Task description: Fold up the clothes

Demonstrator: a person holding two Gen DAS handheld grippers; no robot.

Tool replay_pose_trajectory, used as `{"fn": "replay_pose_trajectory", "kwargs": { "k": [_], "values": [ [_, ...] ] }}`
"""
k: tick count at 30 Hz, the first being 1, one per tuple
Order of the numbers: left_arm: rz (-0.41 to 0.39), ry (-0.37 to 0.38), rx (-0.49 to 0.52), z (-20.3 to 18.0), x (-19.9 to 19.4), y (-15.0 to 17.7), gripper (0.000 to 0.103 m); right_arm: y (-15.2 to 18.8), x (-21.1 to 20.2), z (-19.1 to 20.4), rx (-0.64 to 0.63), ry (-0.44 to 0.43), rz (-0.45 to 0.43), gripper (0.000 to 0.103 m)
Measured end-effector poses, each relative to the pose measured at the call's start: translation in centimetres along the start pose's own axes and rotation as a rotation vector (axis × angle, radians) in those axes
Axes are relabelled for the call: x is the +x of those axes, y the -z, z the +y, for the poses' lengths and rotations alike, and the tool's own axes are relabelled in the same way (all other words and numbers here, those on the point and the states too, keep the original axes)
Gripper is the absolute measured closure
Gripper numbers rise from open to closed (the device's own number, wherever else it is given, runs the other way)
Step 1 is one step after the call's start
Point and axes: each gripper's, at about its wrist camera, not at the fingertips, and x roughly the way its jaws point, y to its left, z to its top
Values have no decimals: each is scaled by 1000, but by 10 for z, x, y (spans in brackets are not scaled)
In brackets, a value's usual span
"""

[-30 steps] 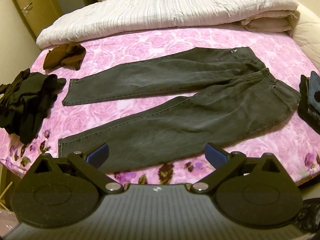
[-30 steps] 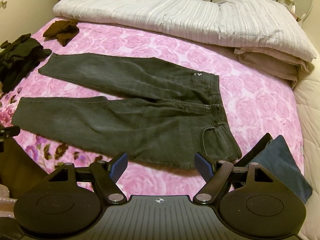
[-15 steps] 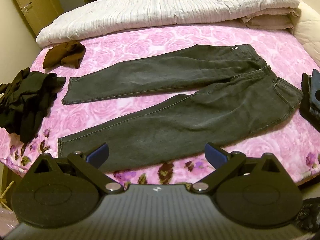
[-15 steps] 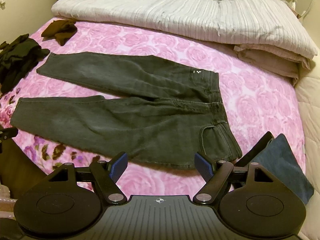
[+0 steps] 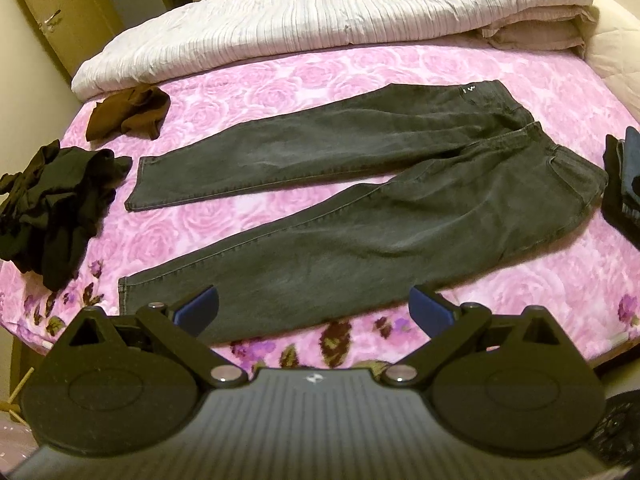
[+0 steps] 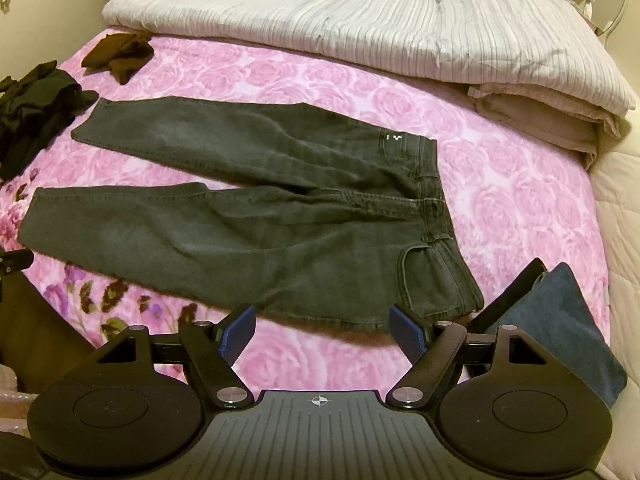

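Note:
Dark grey jeans [image 5: 360, 208] [image 6: 256, 216] lie flat on the pink rose bedspread [image 5: 248, 216] [image 6: 500, 208], legs spread toward the left, waistband to the right. My left gripper [image 5: 314, 310] hovers open above the lower leg near its hem, blue pads wide apart, nothing between them. My right gripper [image 6: 322, 328] stands open over the near edge of the jeans' seat, close to the waistband, also holding nothing.
A crumpled black garment [image 5: 52, 208] [image 6: 36, 116] and a brown one [image 5: 128, 116] [image 6: 118, 56] lie at the left. Folded dark blue clothes [image 6: 560, 320] [image 5: 624, 176] sit to the right. A folded striped duvet [image 5: 320, 16] [image 6: 380, 28] fills the far side.
The left wrist view has shifted very slightly. The jeans and both grippers stay as they were.

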Motion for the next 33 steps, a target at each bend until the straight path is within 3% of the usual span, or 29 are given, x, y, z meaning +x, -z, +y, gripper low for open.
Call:
{"fn": "replay_pose_trajectory", "kwargs": {
  "k": [15, 33],
  "values": [
    [52, -42, 37, 0, 2, 4, 3, 1, 7, 4, 2, -14, 14, 26],
    [78, -49, 12, 8, 5, 13, 3, 0, 14, 19, -27, -22, 28, 26]
  ]
}}
